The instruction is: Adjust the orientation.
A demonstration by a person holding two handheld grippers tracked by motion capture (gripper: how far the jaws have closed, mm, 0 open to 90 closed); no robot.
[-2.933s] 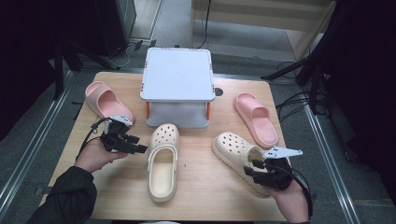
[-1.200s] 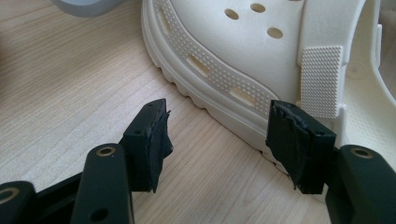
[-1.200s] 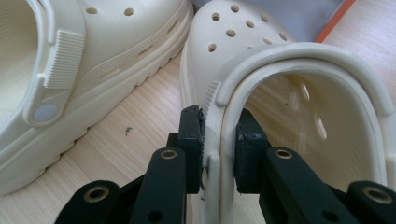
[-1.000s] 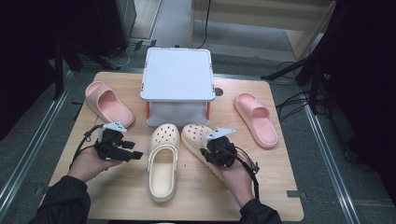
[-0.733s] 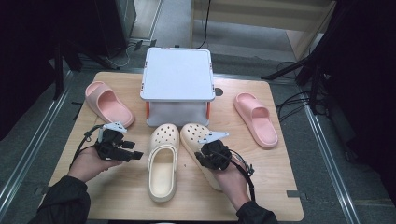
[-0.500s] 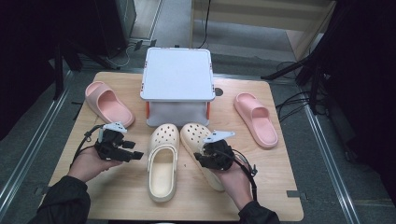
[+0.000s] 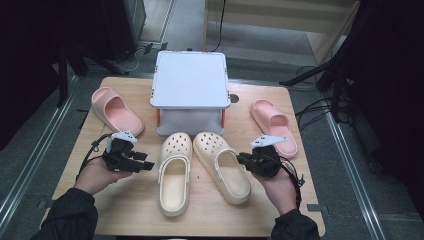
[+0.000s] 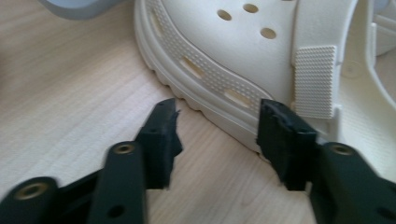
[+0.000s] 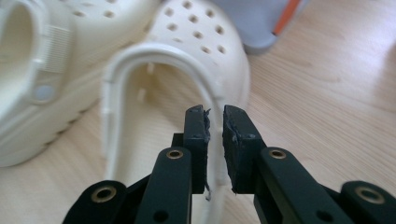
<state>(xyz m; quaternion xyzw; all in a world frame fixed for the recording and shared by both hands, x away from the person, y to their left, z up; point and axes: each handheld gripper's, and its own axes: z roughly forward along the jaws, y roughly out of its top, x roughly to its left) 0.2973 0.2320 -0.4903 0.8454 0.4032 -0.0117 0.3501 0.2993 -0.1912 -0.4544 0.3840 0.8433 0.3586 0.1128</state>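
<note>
Pairing nearly done, seemingly: left clog (image 7: 172, 175) and right clog (image 7: 222, 167) side by side mid-worktop (image 7: 130, 210), only squaring-up left; left gripper (image 7: 147, 166) jaws, just closing, half open on nothing by its sole; right gripper (image 7: 240, 159) jaws, just closing, slit-wide over the other's rim, grip unclear.

So on the worktop (image 7: 125, 220) there's a lidded box (image 7: 190, 80) at the back middle, with two clogs (image 7: 175, 175) (image 7: 222, 167) side by side right in front of it. One slide sandal (image 7: 115, 110) sits off to the box's left, the other slide sandal (image 7: 274, 125) off to its right, well apart.
</note>
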